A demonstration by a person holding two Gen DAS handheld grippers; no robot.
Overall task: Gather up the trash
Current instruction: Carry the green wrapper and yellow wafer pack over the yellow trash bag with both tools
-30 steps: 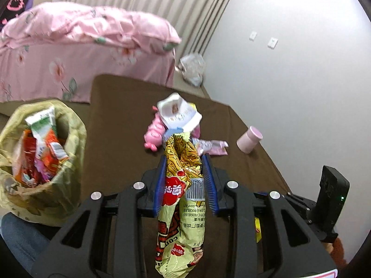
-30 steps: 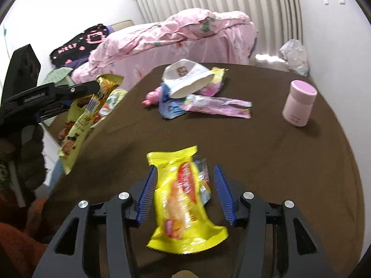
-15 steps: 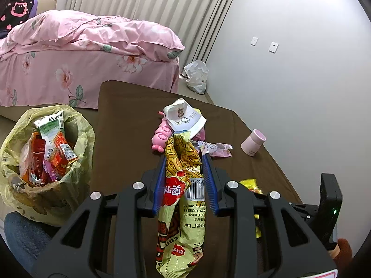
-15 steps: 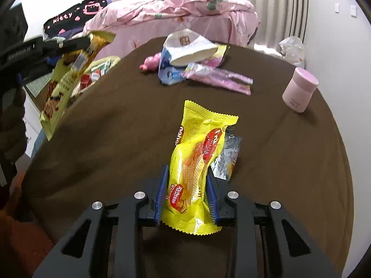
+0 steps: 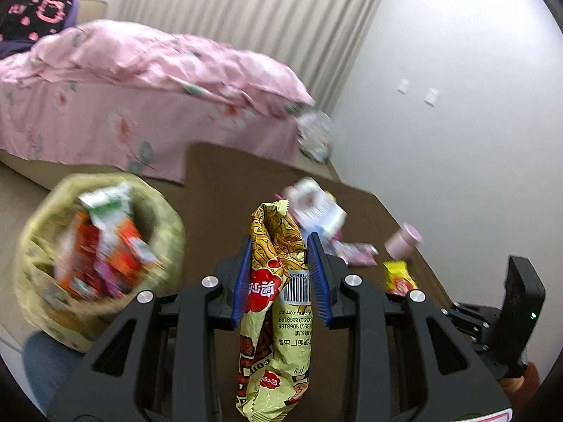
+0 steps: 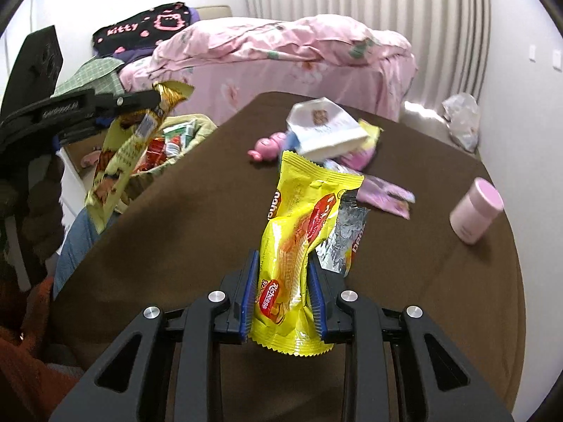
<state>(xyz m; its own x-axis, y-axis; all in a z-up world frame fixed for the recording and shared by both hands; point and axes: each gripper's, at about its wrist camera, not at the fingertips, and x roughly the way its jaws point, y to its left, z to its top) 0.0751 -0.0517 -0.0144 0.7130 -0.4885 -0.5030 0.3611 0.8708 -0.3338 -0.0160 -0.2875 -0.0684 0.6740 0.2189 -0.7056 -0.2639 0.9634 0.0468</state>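
Observation:
My left gripper [image 5: 279, 274] is shut on a pale yellow noodle snack bag [image 5: 276, 316] and holds it in the air beside a yellow trash bag [image 5: 102, 249] full of wrappers. That snack bag also shows in the right wrist view [image 6: 119, 154], above the trash bag [image 6: 176, 140]. My right gripper [image 6: 283, 288] is shut on a bright yellow wafer wrapper [image 6: 299, 246], lifted above the brown table [image 6: 176, 232]. The wrapper shows in the left wrist view too [image 5: 399, 277].
A white paper cup [image 6: 323, 130], a pink pig toy [image 6: 267, 146], a pink wrapper [image 6: 383, 193] and a pink jar [image 6: 475, 211] sit on the table's far half. A pink bed [image 6: 281, 56] stands behind. A clear bag [image 6: 461, 119] lies by the wall.
My right gripper shut on the yellow wafer wrapper and lifted it off the table. My left gripper swung left with the snack bag, closer to the trash bag.

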